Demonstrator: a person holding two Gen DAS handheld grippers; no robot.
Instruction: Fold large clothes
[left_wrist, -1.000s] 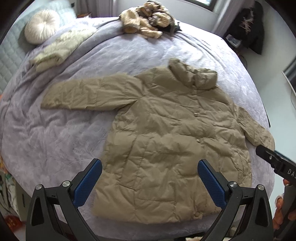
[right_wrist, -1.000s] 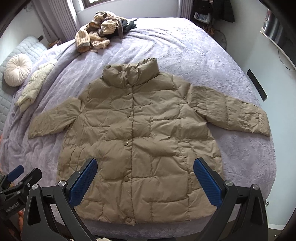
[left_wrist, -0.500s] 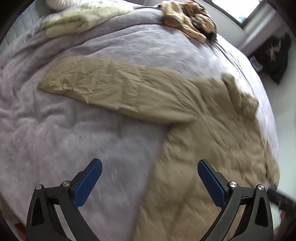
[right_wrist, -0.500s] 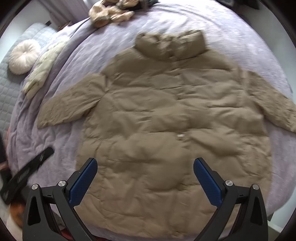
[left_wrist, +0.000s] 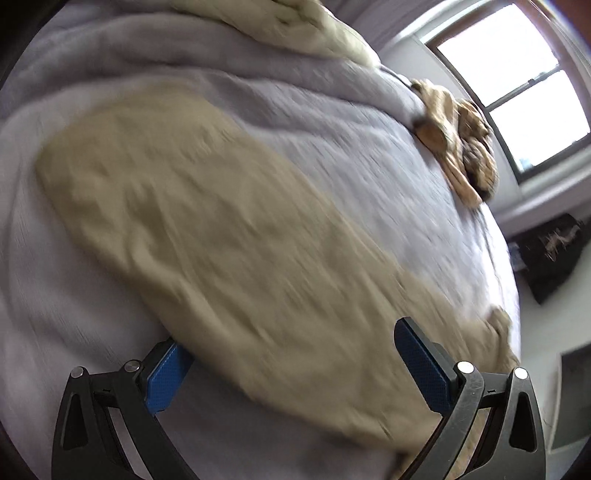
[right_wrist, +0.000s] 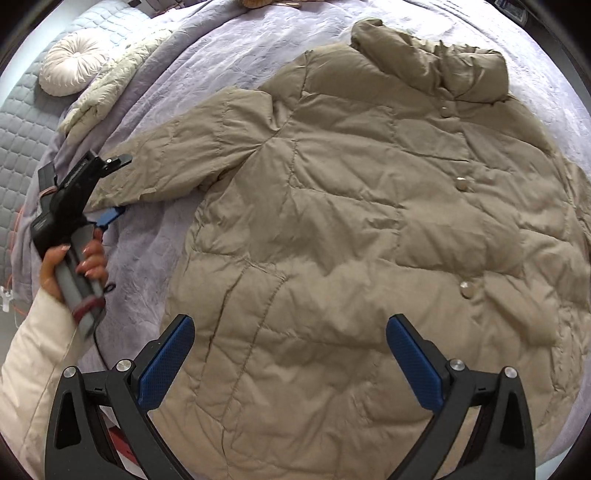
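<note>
A tan quilted puffer jacket lies flat and face up on the lilac bedspread, collar at the far end, buttons down the front. Its left sleeve stretches out sideways and fills the blurred left wrist view. My left gripper is open, low over that sleeve near the cuff end, one blue pad on each side of it; in the right wrist view the left gripper straddles the cuff, held by a hand. My right gripper stands open above the jacket's lower hem, holding nothing.
A cream folded garment and a round white cushion lie at the bed's far left by a quilted grey headboard. A heap of beige knitwear sits at the far edge below a window. A cable trails from the left handle.
My left gripper has swung left and dropped close onto the outstretched sleeve. My right gripper has moved in over the jacket's body, so the coat now fills its view.
</note>
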